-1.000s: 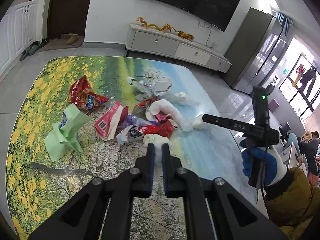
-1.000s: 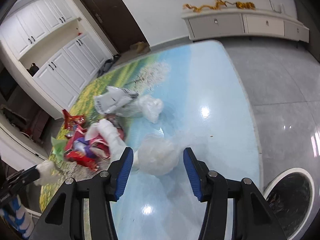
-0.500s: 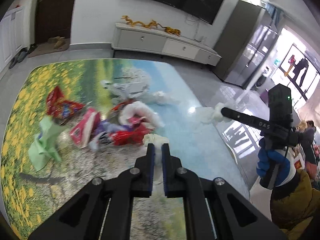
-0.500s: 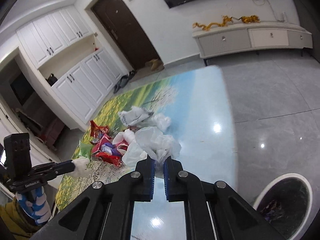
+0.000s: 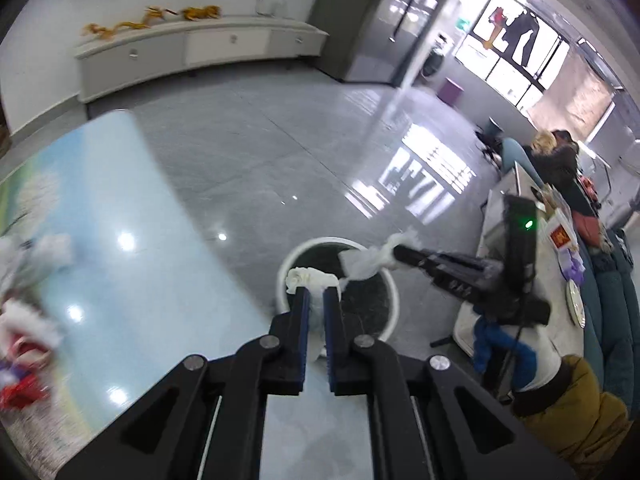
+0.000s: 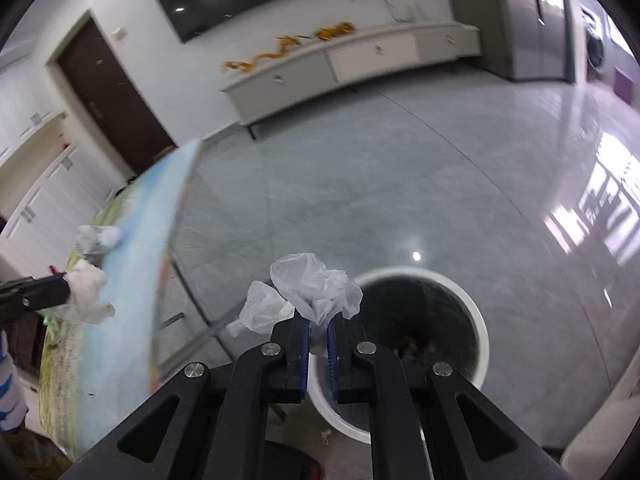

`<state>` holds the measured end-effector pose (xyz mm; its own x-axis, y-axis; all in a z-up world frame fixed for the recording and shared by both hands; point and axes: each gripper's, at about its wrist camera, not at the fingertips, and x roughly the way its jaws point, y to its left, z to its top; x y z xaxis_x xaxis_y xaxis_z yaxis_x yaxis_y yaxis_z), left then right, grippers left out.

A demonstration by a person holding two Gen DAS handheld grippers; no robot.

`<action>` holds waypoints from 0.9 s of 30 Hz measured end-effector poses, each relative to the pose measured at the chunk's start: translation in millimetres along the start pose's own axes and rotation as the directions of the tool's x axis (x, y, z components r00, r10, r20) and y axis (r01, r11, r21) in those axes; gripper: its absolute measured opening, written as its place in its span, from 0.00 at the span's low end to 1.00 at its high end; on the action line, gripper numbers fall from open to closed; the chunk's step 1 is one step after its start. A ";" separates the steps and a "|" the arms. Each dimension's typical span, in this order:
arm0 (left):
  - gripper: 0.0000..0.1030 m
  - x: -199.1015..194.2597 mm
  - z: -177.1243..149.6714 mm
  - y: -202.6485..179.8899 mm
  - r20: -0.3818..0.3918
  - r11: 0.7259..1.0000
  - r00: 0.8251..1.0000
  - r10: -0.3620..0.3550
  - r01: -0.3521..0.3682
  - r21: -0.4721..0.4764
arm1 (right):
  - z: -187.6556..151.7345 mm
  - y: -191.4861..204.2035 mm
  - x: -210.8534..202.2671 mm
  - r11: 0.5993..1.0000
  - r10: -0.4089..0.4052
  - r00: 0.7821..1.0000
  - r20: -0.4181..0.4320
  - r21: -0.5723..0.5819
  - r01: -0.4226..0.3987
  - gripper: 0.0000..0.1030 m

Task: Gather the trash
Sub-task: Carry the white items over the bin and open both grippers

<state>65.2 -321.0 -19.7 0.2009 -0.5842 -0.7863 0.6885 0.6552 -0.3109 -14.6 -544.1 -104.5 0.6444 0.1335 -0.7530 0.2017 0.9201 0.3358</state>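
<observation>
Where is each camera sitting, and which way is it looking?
Left wrist: rides the left gripper, looks along its fingers down at the trash bin; shows the tissue wad it clamps and the right gripper.
Right wrist: rides the right gripper, looks down at the bin; shows its clamped plastic bag and the left gripper.
Shared: bin, table, white cabinet.

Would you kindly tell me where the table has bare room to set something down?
The table's glossy blue stretch is bare, between its floor-side edge and the wrapper pile. The pile end is crowded. The trash bin stands on open floor.
</observation>
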 end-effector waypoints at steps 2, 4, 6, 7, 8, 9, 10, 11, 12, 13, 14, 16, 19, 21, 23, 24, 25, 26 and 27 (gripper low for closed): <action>0.08 26.0 13.3 -16.5 -0.023 1.000 1.000 -0.020 0.020 0.006 | -6.3 -18.3 8.4 0.999 -0.013 1.000 -0.020 0.048 0.014 0.10; 0.08 49.9 24.0 -30.6 -0.054 0.999 0.997 -0.050 0.051 0.011 | -10.5 -32.5 15.7 0.996 -0.025 0.999 -0.034 0.082 0.028 0.11; 0.15 68.2 31.6 -41.3 -0.078 0.998 0.995 -0.062 0.064 0.019 | -12.2 -45.4 20.3 0.994 -0.030 0.999 -0.043 0.106 0.034 0.18; 0.27 75.2 33.8 -45.0 -0.087 0.998 0.994 -0.066 0.068 0.017 | -12.8 -49.4 22.0 0.992 -0.036 0.998 -0.044 0.116 0.041 0.34; 0.37 80.9 34.8 -46.7 -0.093 0.997 0.993 -0.073 0.074 0.011 | -13.6 -52.5 22.1 0.991 -0.043 0.998 -0.043 0.125 0.048 0.51; 0.41 84.8 36.1 -47.3 -0.096 0.997 0.992 -0.080 0.081 0.003 | -14.1 -51.5 23.1 0.990 -0.045 0.998 -0.038 0.130 0.050 0.52; 0.46 88.3 37.8 -48.9 -0.096 0.996 0.992 -0.087 0.087 -0.003 | -15.0 -54.7 21.6 0.989 -0.047 0.998 -0.035 0.135 0.051 0.52; 0.47 90.5 39.1 -50.7 -0.096 0.996 0.992 -0.085 0.085 -0.003 | -16.1 -58.1 19.5 0.989 -0.052 0.998 -0.035 0.140 0.056 0.52; 0.47 90.7 39.5 -51.9 -0.094 0.997 0.992 -0.079 0.079 0.000 | -17.6 -60.7 17.1 0.987 -0.059 0.998 -0.034 0.145 0.064 0.52; 0.47 89.2 39.5 -53.2 -0.090 0.997 0.993 -0.073 0.074 0.008 | -19.4 -62.2 14.0 0.987 -0.065 0.997 -0.034 0.149 0.069 0.52; 0.47 86.9 38.6 -54.1 -0.085 0.998 0.994 -0.067 0.068 0.015 | -21.1 -63.4 10.1 0.985 -0.070 0.997 -0.032 0.154 0.074 0.52; 0.47 75.2 34.0 -55.1 -0.064 0.999 0.997 -0.041 0.043 0.030 | -24.3 -65.0 2.6 0.984 -0.075 0.997 -0.022 0.160 0.078 0.52; 0.47 54.9 29.6 -55.6 -0.017 0.998 1.000 0.009 -0.008 0.057 | -23.7 -63.4 -11.1 0.983 -0.082 0.997 0.001 0.165 0.081 0.52; 0.47 38.2 24.4 -52.9 0.015 0.996 0.999 0.047 -0.048 0.076 | -21.2 -57.1 -21.9 0.984 -0.081 0.996 0.025 0.160 0.076 0.52; 0.47 23.3 19.2 -47.3 0.037 0.994 0.997 0.068 -0.071 0.083 | -15.8 -43.2 -34.3 0.987 -0.080 0.995 0.051 0.141 0.072 0.51; 0.47 12.4 15.2 -42.5 0.053 0.993 0.996 0.078 -0.082 0.082 | -13.5 -36.2 -39.9 0.989 -0.077 0.995 0.062 0.127 0.069 0.50; 0.46 3.9 12.4 -37.5 0.067 0.993 0.994 0.085 -0.091 0.078 | -11.7 -27.7 -46.5 0.992 -0.074 0.995 0.074 0.109 0.065 0.50; 0.46 -5.1 9.2 -31.0 0.078 0.992 0.992 0.094 -0.100 0.074 | -9.0 -17.0 -53.4 0.995 -0.069 0.994 0.087 0.085 0.061 0.50; 0.46 -15.9 4.5 -23.7 0.093 0.992 0.990 0.104 -0.111 0.068 | -6.4 -7.9 -58.6 0.996 -0.063 0.993 0.097 0.064 0.057 0.50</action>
<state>48.9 -329.4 2.6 0.3356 -0.5551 -0.7611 0.7079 0.6816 -0.1850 -58.7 -556.8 -66.6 0.6987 0.0387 -0.7144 0.2853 0.9006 0.3278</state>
